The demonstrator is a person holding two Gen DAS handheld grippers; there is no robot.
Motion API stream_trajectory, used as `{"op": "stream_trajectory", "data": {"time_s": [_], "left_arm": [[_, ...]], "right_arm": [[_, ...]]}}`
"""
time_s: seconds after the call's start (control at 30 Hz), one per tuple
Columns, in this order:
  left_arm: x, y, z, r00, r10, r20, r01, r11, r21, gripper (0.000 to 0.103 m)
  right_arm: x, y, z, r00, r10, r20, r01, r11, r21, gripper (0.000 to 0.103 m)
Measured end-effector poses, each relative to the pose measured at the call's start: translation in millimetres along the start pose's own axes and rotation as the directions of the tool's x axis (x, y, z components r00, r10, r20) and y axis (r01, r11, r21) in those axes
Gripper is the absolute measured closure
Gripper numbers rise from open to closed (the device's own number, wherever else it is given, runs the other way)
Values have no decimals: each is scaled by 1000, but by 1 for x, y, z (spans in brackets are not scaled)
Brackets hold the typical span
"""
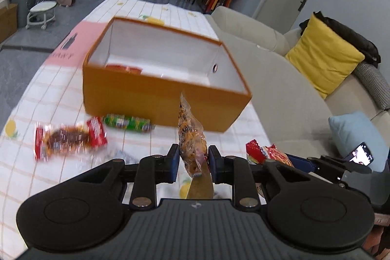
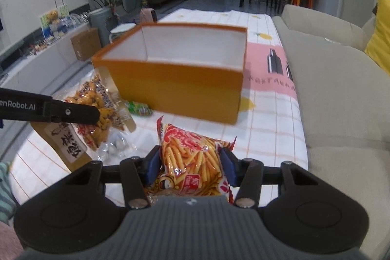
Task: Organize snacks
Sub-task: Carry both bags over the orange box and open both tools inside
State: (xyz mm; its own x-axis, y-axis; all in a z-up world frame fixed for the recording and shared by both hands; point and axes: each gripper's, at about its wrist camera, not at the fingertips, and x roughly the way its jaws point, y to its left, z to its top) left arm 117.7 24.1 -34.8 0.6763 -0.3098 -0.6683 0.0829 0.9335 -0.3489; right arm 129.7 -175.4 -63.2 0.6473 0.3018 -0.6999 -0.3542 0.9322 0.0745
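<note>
On the checked tablecloth (image 2: pixel 273 128) beside the beige sofa (image 2: pixel 341 79) stands an open orange box (image 1: pixel 156 91) with white inner walls; something red lies on its floor at the near left corner. Near it, the left gripper (image 1: pixel 192 160) has its jaws clamped on a clear bag of yellow-brown snacks (image 1: pixel 191 138), held edge-on and upright just short of the box's near wall. The right gripper (image 2: pixel 191 162) squeezes a red packet of fries-shaped sticks (image 2: pixel 195 155), also just short of the box. Lying on the cloth, left of the held bag, are a red snack packet (image 1: pixel 70 138) and a green packet (image 1: pixel 126 123) touching the foot of the box.
</note>
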Motion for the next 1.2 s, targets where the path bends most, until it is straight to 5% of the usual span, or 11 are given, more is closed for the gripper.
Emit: {"op": "stream_trajectory", "data": {"time_s": [0.33, 0.67, 1.03, 1.2], "left_arm": [[9, -8, 80, 998, -15, 65, 10, 996, 85, 76], [63, 0, 133, 997, 71, 42, -77, 984, 158, 76], [143, 29, 134, 985, 143, -94, -131, 983, 131, 76], [162, 35, 135, 979, 164, -122, -147, 979, 139, 76]], "right_arm": [[6, -11, 93, 995, 78, 56, -75, 996, -44, 53], [75, -11, 171, 997, 74, -6, -75, 991, -111, 53], [190, -19, 181, 969, 0, -247, -35, 990, -140, 53], [214, -16, 175, 956, -48, -289, -2, 985, -171, 53]]}}
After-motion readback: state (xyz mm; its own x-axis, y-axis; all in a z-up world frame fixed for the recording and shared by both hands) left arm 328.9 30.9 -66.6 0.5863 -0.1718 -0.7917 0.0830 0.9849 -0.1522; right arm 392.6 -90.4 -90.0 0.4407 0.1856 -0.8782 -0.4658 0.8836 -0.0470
